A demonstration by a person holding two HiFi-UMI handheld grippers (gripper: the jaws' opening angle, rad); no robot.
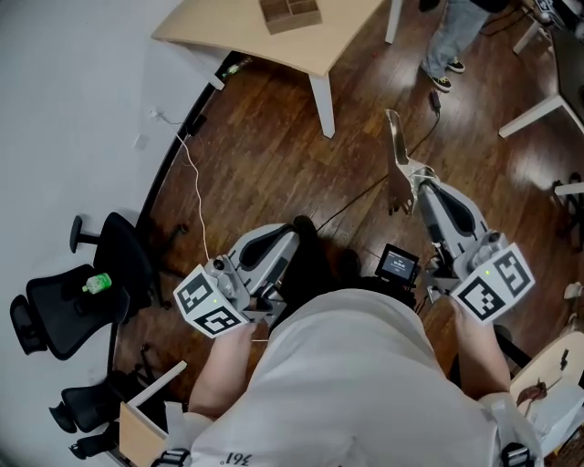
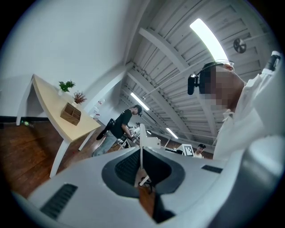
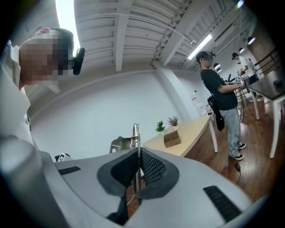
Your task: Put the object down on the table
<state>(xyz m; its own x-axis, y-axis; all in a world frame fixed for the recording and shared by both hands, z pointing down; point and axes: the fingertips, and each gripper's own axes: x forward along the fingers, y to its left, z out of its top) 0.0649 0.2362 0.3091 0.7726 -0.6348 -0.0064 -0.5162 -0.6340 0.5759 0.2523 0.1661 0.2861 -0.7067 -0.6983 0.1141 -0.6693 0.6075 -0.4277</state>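
In the head view both grippers are held close in front of the person's body, above the dark wood floor. My right gripper is shut on a thin flat beige piece that sticks out forward past its jaws. The right gripper view shows that piece edge-on, pinched between the dark pads of my right gripper. My left gripper points forward as well. In the left gripper view its jaws are closed on a thin pale strip, also edge-on. That strip cannot be made out in the head view.
A light wooden table with a wooden box stands ahead. A person stands beside it. Black office chairs and a white cable lie to the left. Another table corner is at the lower right.
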